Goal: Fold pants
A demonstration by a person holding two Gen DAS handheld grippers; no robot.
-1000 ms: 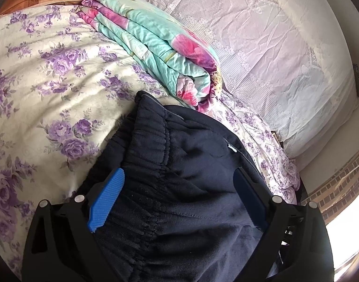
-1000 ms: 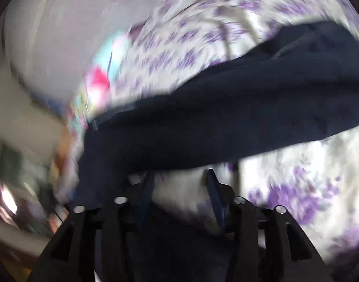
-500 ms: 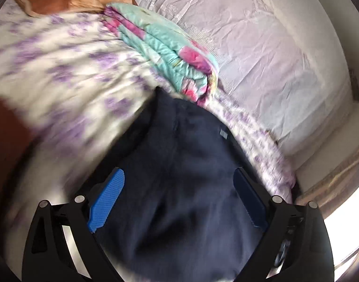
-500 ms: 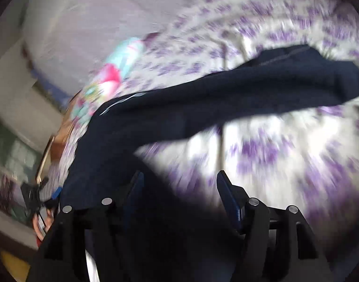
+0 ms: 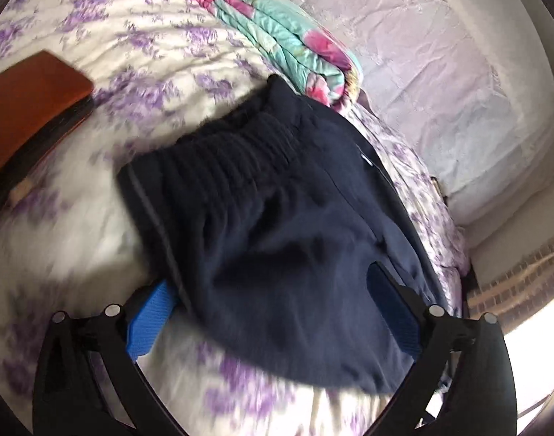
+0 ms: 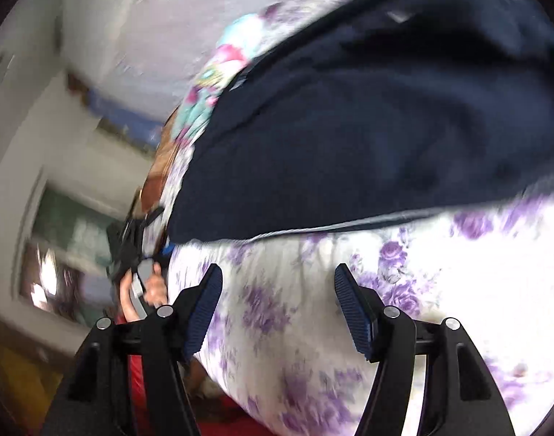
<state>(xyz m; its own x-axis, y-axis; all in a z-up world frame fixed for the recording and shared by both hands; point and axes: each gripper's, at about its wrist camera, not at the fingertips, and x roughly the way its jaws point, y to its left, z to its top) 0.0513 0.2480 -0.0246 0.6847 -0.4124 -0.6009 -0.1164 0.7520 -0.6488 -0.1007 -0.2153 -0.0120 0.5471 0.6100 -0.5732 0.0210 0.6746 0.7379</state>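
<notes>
The left claw (image 5: 273,312) was opening, spread wide, dark pants (image 5: 277,225) lying between its fingers unpinched. The right claw (image 6: 277,309) stood spread, empty, above the bed (image 6: 313,327), pants just ahead.

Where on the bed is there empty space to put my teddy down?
Free: the flowered bedspread in front of the dark pants, and the stretch between the pants and the brown wooden board. Crowded: the far side, where the folded turquoise quilt meets the pants' waistband.
</notes>
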